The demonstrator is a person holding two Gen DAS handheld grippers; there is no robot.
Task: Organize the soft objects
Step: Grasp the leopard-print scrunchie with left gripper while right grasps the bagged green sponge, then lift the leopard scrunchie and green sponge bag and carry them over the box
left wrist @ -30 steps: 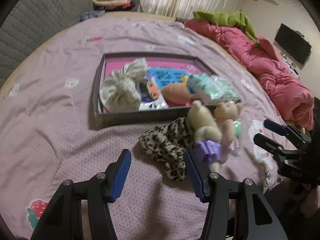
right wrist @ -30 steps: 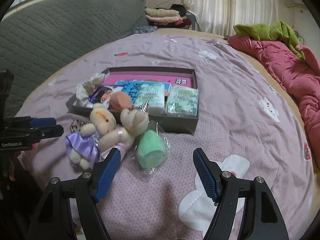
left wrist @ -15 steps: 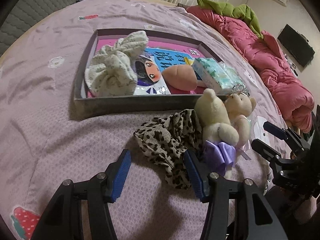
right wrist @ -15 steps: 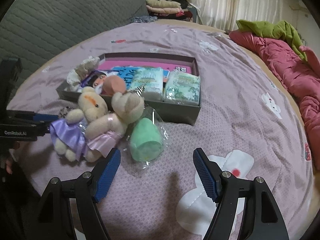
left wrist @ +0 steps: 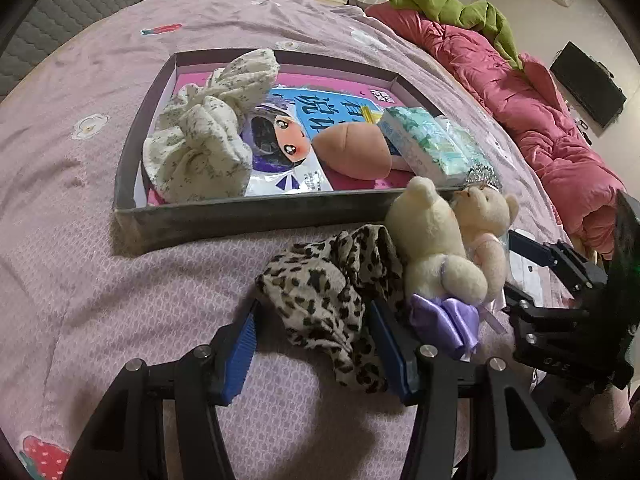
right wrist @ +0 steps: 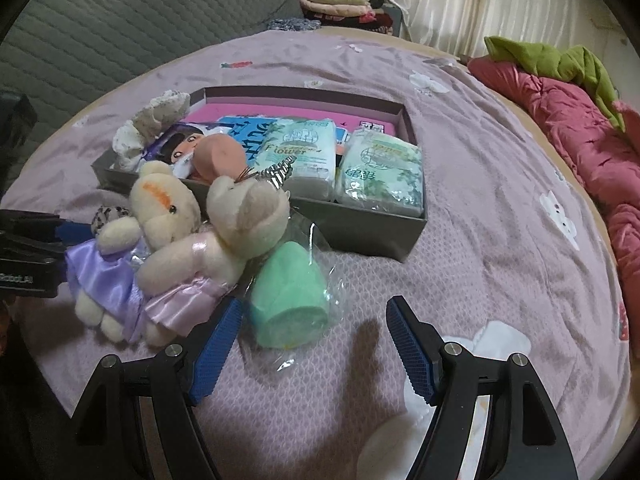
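Note:
A leopard-print cloth [left wrist: 332,292] lies on the purple bedspread before a grey box [left wrist: 248,218]. My left gripper [left wrist: 314,346] is open, its blue fingers on either side of the cloth's near end. Two cream teddy bears [left wrist: 444,240] in purple and pink skirts lie right of the cloth; they also show in the right wrist view [right wrist: 172,252]. A green roll in clear wrap [right wrist: 290,300] lies beside the bears. My right gripper [right wrist: 312,340] is open, its left finger next to the roll. The box [right wrist: 360,228] holds a floral cloth bundle [left wrist: 208,132], a peach ball [left wrist: 354,152] and tissue packs [right wrist: 340,160].
A red quilt [left wrist: 532,96] with a green garment [left wrist: 460,10] lies along the bed's right side. A grey padded headboard [right wrist: 120,20] stands at the left. Folded clothes [right wrist: 340,0] sit at the far end. The bed's near edge is just below both grippers.
Both grippers have moved forward and lower. The left gripper's fingers now flank the leopard cloth. The right gripper has come up to the green roll. Nothing has been taken hold of.

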